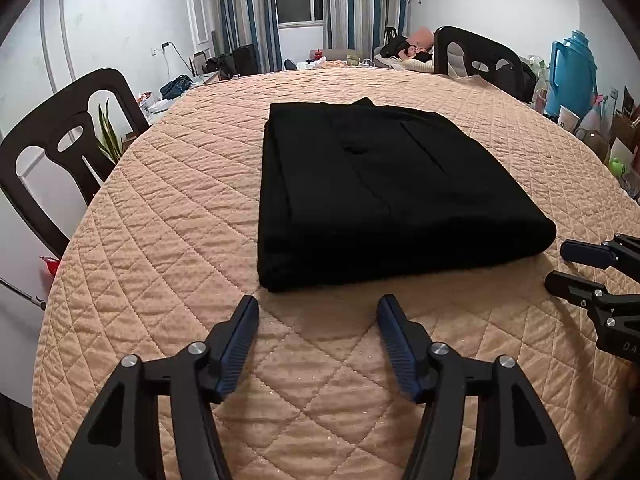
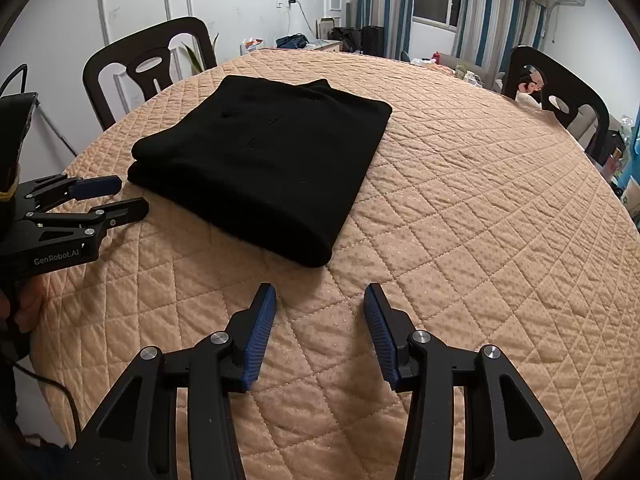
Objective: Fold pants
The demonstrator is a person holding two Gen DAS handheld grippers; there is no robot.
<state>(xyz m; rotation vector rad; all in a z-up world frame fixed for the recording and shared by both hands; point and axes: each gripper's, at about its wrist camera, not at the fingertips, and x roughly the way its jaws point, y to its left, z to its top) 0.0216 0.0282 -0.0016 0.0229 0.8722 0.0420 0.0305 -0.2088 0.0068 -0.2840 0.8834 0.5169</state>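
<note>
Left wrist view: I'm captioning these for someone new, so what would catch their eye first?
The black pants, folded into a thick neat rectangle, lie in the middle of the peach quilted table cover. Just short of their near edge, the left hand-held gripper hovers open and empty over the quilt. The right hand-held gripper pokes in from the right edge, also open, beside the pants' near right corner.
</note>
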